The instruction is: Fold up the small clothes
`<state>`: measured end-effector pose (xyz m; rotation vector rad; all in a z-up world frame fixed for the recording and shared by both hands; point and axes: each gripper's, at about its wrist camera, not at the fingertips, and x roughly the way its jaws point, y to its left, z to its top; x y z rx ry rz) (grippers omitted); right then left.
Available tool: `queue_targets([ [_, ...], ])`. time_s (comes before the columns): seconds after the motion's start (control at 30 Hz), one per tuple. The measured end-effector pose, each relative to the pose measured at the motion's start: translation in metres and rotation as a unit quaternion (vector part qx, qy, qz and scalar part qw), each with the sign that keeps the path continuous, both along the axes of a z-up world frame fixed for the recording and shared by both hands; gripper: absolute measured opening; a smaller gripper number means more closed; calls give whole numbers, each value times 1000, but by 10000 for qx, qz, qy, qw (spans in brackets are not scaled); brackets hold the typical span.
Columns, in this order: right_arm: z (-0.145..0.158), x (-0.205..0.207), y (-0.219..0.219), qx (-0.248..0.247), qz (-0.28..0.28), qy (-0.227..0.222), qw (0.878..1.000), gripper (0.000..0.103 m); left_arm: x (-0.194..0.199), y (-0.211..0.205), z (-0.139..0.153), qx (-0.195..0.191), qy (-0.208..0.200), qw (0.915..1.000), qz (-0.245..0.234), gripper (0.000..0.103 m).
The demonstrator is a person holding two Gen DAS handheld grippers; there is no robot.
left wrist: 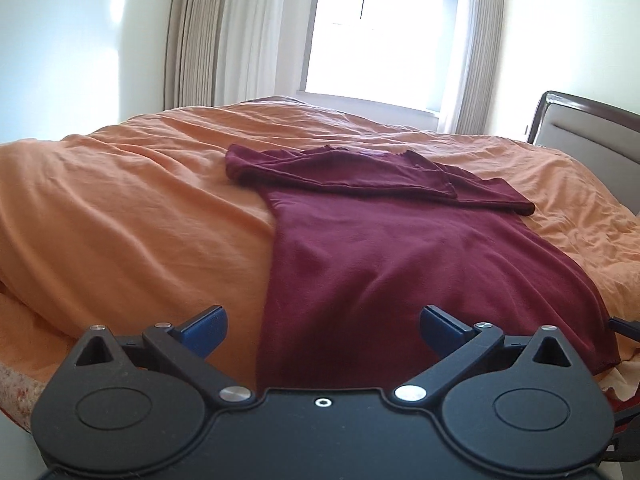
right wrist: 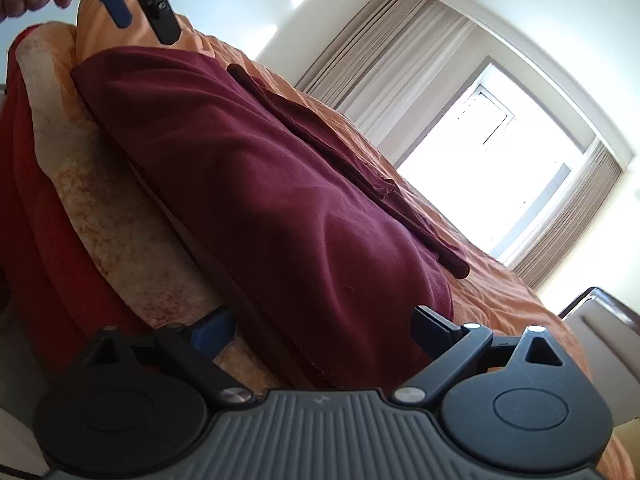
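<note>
Layout on the bed (left wrist: pixel 120 200). A shirt (left wrist: pixel 420 264) lies flat on the duvet (left wrist: pixel 168 168), its lower hem at the near edge of the bed, its sleeves folded across the far end. The left gripper (left wrist: pixel 322 326) sits before the hem at the shirt's left side; the right gripper (right wrist: pixel 324 326) before its right corner. Behind the bed: window (left wrist: pixel 380 32), flanked by curtains (left wrist: pixel 212 36). Headboard (left wrist: pixel 592 128) at right.

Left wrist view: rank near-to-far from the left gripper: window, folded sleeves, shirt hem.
From the left gripper, jaws open:
1. Shirt hem, right below, between the fingers.
2. Folded sleeves, mid-bed, across the shirt's top.
3. Window, back wall, beyond the bed.
</note>
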<state>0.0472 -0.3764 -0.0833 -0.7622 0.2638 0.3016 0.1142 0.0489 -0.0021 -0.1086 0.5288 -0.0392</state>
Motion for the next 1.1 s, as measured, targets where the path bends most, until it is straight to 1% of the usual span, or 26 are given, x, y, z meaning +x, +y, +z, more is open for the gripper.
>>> queue_targets([
  [0.13, -12, 3, 12, -272, -203, -444, 9984, 97, 5, -11, -3, 77, 17, 9999, -114, 102],
  [0.2, -15, 4, 14, -307, -176, -579, 9977, 94, 6, -15, -4, 158, 4, 9997, -179, 102],
  [0.27, -14, -1, 14, -267, -28, -641, 9976, 81, 5, -18, -5, 231, -25, 9994, -252, 102],
  [0.3, -13, -4, 13, -234, 72, -674, 9974, 76, 4, -19, -6, 271, -64, 9992, -303, 102],
  [0.33, -11, -7, 11, -184, 168, -716, 9971, 68, 0, -19, -6, 285, -142, 9989, -351, 102],
  [0.37, -9, -10, 10, -121, 247, -739, 9969, 56, -4, -19, -7, 279, -257, 9984, -415, 102],
  [0.4, -6, -12, 9, -39, 326, -738, 9967, 50, -9, -20, -8, 274, -381, 9976, -515, 102],
  [0.43, -1, -15, 7, 84, 426, -711, 9965, 38, -13, -21, -9, 291, -437, 9968, -599, 102],
  [0.47, 4, -17, 4, 210, 511, -668, 9962, 28, -17, -23, -10, 344, -474, 9958, -708, 102],
  [0.53, 16, -17, 2, 487, 651, -510, 9954, 21, -23, -27, -15, 486, -548, 9934, -882, 102],
  [0.6, 28, -13, -1, 749, 714, -258, 9943, 19, -30, -34, -19, 685, -629, 9899, -1067, 102],
  [0.67, 44, -4, -7, 1163, 745, 71, 9904, 17, -37, -43, -26, 937, -723, 9849, -1264, 102],
  [0.73, 61, 4, -11, 1565, 789, 412, 9837, 16, -42, -53, -33, 1113, -804, 9797, -1458, 102],
  [0.87, 92, 24, -17, 2128, 825, 856, 9698, 14, -43, -81, -51, 1457, -960, 9682, -1793, 102],
  [0.93, 101, 36, -22, 2396, 809, 1054, 9617, 13, -38, -94, -58, 1578, -1035, 9647, -1837, 102],
  [1.0, 106, 46, -29, 2618, 761, 1170, 9550, 13, -32, -111, -64, 1873, -1220, 9582, -1787, 102],
  [1.07, 107, 48, -32, 2704, 735, 1211, 9523, 13, -26, -127, -70, 2220, -1418, 9497, -1696, 102],
  [1.1, 108, 44, -37, 2718, 728, 1208, 9520, 13, -22, -133, -72, 2326, -1480, 9471, -1641, 102],
])
